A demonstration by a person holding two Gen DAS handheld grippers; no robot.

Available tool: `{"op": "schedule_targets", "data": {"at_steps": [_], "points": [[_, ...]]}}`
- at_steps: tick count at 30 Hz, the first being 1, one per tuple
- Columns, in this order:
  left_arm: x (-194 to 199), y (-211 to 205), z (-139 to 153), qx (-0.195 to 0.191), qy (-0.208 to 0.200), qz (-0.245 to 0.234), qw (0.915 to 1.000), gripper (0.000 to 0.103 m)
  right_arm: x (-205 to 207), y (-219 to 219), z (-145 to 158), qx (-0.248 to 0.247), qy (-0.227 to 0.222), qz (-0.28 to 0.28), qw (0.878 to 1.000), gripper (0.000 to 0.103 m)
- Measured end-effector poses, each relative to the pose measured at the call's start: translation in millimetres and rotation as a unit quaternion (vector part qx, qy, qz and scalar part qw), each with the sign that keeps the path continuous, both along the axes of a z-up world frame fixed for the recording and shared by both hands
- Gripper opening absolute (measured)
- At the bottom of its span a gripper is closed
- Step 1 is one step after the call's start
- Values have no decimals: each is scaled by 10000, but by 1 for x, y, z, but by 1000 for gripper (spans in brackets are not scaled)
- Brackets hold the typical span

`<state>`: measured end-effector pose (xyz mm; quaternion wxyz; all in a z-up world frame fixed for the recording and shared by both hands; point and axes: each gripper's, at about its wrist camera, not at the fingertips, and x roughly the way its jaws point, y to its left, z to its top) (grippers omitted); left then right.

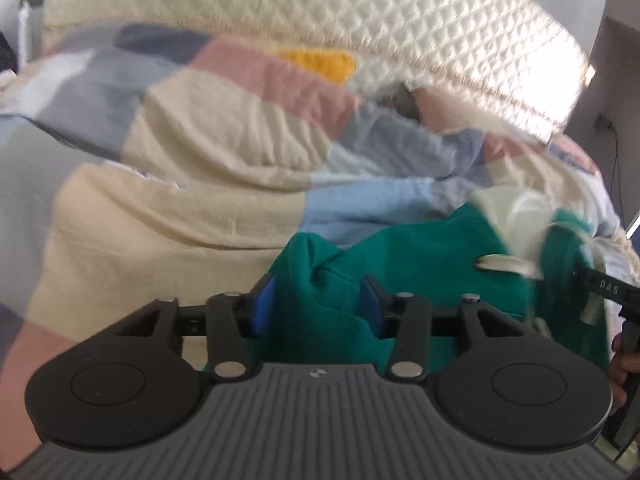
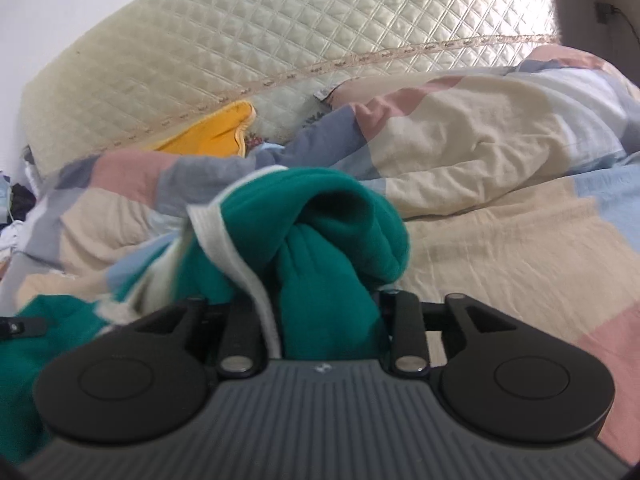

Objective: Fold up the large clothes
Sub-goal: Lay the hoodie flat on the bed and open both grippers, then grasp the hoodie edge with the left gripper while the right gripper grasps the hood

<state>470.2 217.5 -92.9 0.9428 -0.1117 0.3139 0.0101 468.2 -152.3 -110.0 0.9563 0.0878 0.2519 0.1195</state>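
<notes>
Left wrist view: a green garment with white trim is lying bunched on the patchwork bedspread, its cloth passing between the left gripper, whose jaws are standing apart, pads off the fabric. The right gripper is likewise parted around a fold. Judged, the garment is being laid down; next comes spreading it flat.

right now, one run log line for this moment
garment: green garment bunched on quilt | left tool: open around cloth | right tool: cloth between, grip unclear

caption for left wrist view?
Left gripper open around bunched green fleece garment on patchwork pastel quilt.
</notes>
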Motion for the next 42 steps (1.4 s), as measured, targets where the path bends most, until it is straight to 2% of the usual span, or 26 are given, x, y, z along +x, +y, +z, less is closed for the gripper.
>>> {"op": "schedule_targets", "data": {"at_steps": [6, 12, 16, 20, 24, 28, 29, 32, 36, 38, 42], "points": [[-87, -27, 51, -162, -224, -19, 9996, 52, -78, -19, 48, 40, -217, 151, 9996, 39], [-186, -49, 82, -368, -270, 75, 9989, 52, -173, -35, 93, 78, -458, 313, 9984, 39], [-255, -67, 85, -501, -166, 153, 9985, 52, -240, -48, 111, 199, -508, 351, 9979, 39], [-318, -82, 69, -742, 23, 233, 9970, 52, -305, -61, 117, 230, -507, 419, 9976, 39], [-363, -101, 47, -697, 242, 180, 9971, 52, -356, -77, 109, 162, -385, 422, 9982, 39], [-389, -116, 21, -668, 622, 80, 9958, 53, -382, -96, 87, 194, -54, 268, 9994, 48], [-390, -120, 16, -649, 679, 37, 9956, 53, -385, -99, 80, 218, 71, 199, 9995, 53], [-391, -127, 0, -597, 851, -47, 9946, 53, -387, -111, 53, 463, 435, -79, 9979, 64], [-386, -133, -17, -497, 881, 19, 9949, 54, -380, -120, 11, 709, 1122, -424, 9902, 64], [-383, -135, -23, -423, 873, 17, 9953, 54, -372, -119, -3, 656, 1350, -470, 9876, 64], [-375, -144, -31, -41, 903, -117, 9958, 54, -361, -113, -14, 698, 1473, -299, 9862, 66]]}}
